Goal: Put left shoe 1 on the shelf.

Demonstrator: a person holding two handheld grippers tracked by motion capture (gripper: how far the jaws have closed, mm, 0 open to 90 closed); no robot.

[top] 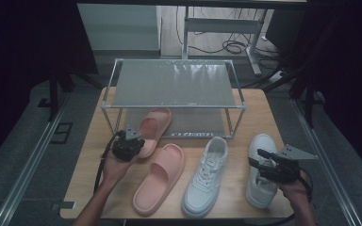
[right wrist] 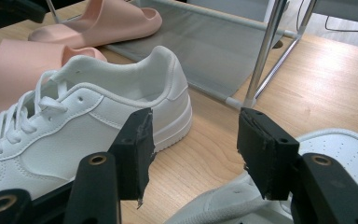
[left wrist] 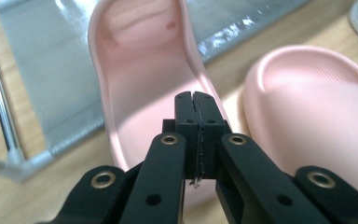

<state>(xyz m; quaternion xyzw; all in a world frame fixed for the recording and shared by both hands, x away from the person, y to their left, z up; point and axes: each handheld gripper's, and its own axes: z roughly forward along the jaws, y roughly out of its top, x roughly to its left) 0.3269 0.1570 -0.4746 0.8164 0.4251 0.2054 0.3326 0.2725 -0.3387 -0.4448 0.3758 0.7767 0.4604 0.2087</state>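
Two pink slippers lie on the wooden table. One pink slipper (top: 156, 123) (left wrist: 140, 56) rests with its toe end on the lower shelf of a metal rack (top: 238, 106); the other slipper (top: 162, 176) (left wrist: 317, 107) lies in front of it. My left gripper (top: 137, 142) (left wrist: 196, 100) hovers over the heel end of the far slipper, its jaws pressed together with nothing between them. Two white sneakers stand to the right: one sneaker (top: 207, 174) (right wrist: 88, 126) in the middle, the other sneaker (top: 260, 188) (right wrist: 340, 144) under my right gripper (top: 259, 158) (right wrist: 196, 135), which is open and empty.
The rack has a grey mesh top shelf (top: 174, 82) and a lower shelf (right wrist: 214, 51) near table level, both bare apart from the slipper's toe. The table's right part (right wrist: 326, 88) is bare wood. Cables and a desk frame lie on the floor behind.
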